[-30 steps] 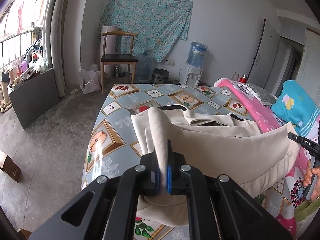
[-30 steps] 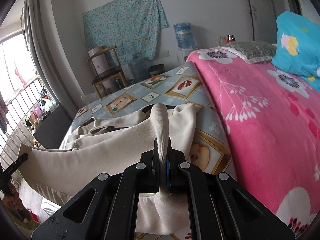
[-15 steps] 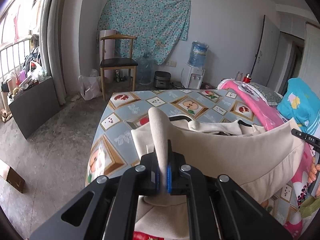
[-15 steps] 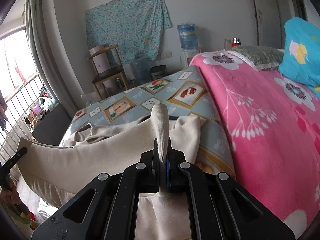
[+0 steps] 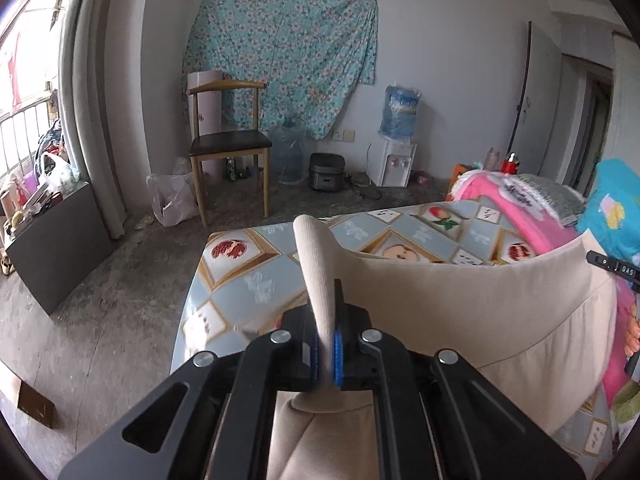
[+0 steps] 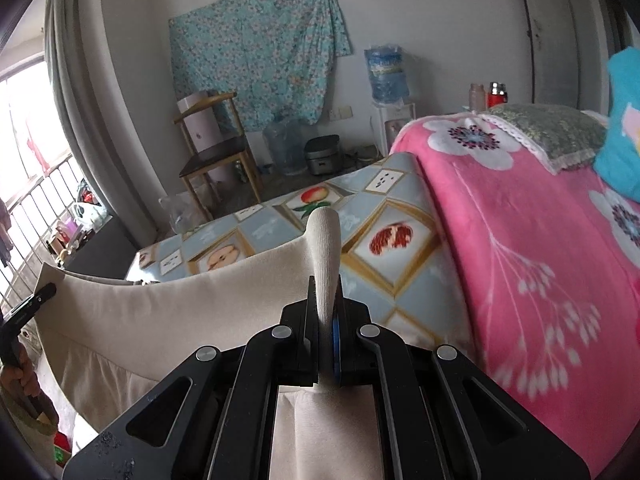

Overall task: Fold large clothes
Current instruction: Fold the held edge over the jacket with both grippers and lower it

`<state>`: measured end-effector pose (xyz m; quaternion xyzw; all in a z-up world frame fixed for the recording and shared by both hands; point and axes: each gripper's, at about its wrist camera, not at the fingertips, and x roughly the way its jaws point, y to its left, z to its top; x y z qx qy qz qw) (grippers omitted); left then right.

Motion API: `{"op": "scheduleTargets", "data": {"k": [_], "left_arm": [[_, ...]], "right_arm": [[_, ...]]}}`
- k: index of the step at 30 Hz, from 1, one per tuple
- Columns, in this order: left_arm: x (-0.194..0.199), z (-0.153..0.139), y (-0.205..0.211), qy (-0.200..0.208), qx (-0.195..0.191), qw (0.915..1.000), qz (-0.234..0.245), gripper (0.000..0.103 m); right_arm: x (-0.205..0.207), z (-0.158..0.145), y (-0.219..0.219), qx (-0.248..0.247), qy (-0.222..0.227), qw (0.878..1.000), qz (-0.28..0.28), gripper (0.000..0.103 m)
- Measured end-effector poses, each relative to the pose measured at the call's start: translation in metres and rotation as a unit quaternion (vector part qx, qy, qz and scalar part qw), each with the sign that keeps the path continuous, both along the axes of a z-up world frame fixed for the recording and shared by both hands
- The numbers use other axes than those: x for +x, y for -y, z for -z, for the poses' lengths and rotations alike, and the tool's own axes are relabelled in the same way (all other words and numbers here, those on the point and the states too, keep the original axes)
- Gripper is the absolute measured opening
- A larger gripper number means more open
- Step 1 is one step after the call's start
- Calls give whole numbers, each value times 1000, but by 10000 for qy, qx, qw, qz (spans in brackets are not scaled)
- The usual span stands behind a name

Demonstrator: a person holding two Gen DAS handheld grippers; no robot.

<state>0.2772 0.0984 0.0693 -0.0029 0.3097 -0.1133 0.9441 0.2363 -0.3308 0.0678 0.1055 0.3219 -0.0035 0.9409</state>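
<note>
Now both grippers, left (image 5: pixel 325 350) and right (image 6: pixel 326 350), have hoisted the beige garment (image 5: pixel 460 300) higher off the bed (image 6: pixel 400 272) than a second ago, fingers clenched on its edge, stretched between them, ready to fold.

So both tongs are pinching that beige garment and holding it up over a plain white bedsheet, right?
Not quite: the bedsheet isn't plain white. The right wrist view shows it grey-blue with framed fruit pictures. The rest holds: the left tongs and right tongs both pinch the beige garment, held up above it.
</note>
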Motion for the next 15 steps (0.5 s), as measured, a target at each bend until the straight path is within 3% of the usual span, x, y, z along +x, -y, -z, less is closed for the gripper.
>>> {"op": "scheduleTargets", "data": {"k": [2, 8, 10, 13, 14, 15], "left_arm": [[23, 10, 4, -186, 14, 9998, 3, 5], [94, 77, 11, -1188, 140, 9927, -134, 6], [102, 96, 12, -1525, 165, 9880, -167, 12], [114, 113, 2, -2091, 96, 9773, -334, 31], [112, 109, -7, -2087, -9, 9769, -455, 32], [109, 103, -13, -2014, -109, 9780, -526, 32]], "right_arm": [[23, 9, 4, 35, -113, 9999, -16, 5], [78, 62, 8, -132, -804, 9967, -45, 5], [89, 83, 10, -175, -1152, 9931, -132, 6], [95, 98, 12, -600, -1491, 9870, -75, 27], [91, 94, 14, -751, -1445, 9866, 18, 34], [85, 85, 17, -833, -1317, 9877, 119, 35]]}}
